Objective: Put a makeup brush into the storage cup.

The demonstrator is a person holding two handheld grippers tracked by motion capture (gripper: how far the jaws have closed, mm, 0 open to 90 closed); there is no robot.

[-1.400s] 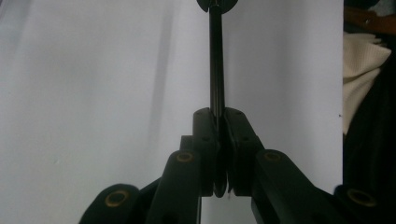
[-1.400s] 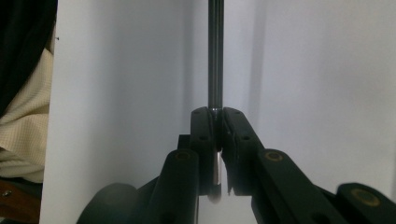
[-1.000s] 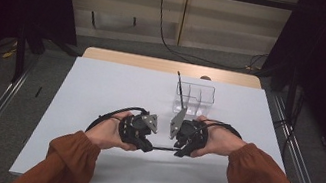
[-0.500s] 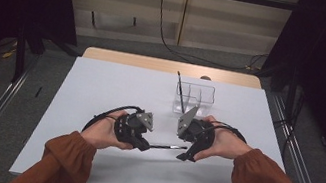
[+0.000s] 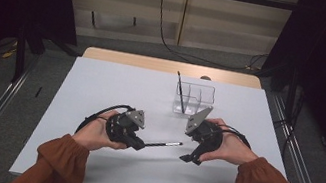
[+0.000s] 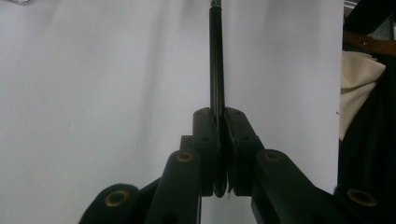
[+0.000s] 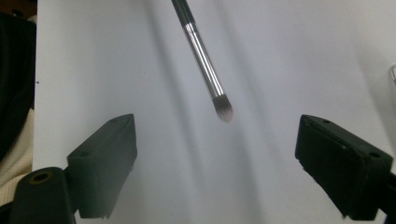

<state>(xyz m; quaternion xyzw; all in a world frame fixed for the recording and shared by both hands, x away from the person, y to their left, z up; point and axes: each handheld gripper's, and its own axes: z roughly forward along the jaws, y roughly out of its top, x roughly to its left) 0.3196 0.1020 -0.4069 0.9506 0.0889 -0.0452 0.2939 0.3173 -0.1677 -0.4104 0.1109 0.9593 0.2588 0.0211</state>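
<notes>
Your left gripper (image 5: 137, 143) is clamped hard on the black handle of a slim makeup brush (image 5: 161, 145), and the left gripper view shows why that grip works: the handle (image 6: 216, 70) runs straight out along the line of the two pads, so the brush sticks out level over the white table (image 5: 101, 85) with its metal ferrule and bristle tip pointing toward your other hand. Moving right, the brush tip (image 7: 224, 108) hangs free in the gap ahead of your right gripper (image 5: 188, 159), whose jaws have just been opening and now stand wide with nothing pressed between them; that reads as a release, leaving the brush to the left hand alone. Behind the right gripper stands a clear organiser (image 5: 195, 98) with another dark brush (image 5: 180, 92) leaning in it, probably in the left compartment, though the clear walls make that hard to judge.
</notes>
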